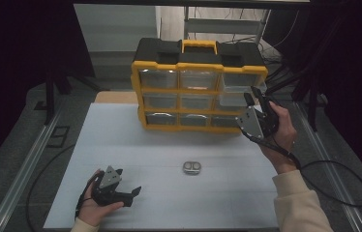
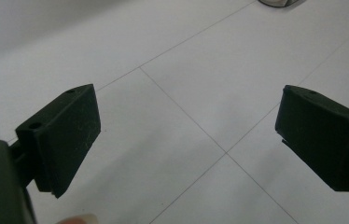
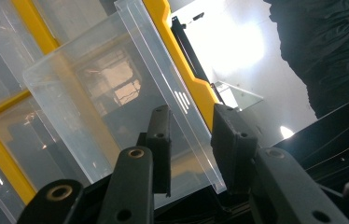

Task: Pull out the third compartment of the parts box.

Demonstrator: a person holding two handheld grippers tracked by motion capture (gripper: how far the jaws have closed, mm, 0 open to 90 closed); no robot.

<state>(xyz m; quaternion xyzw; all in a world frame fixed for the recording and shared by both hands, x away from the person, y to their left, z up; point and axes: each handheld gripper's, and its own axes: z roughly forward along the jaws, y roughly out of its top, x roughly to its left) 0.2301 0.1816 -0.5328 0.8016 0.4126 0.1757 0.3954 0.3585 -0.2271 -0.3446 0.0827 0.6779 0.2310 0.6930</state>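
Pinching the side wall of a clear drawer [image 3: 116, 107], the right gripper [image 3: 189, 140] has its fingers [image 3: 231, 140] closed on the plastic. That drawer sticks out of the yellow organizer [image 1: 198, 92], top right slot. Left gripper [image 1: 133, 193] rests low over the white table [image 1: 159, 145], fingers [image 2: 65, 135] spread wide, near a small metal tin [image 1: 192, 167]

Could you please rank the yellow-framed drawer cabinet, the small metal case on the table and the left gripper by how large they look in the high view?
1. Drawer cabinet, clearly largest.
2. Left gripper; it lies nearer the camera, which flatters it.
3. Metal case, smallest.
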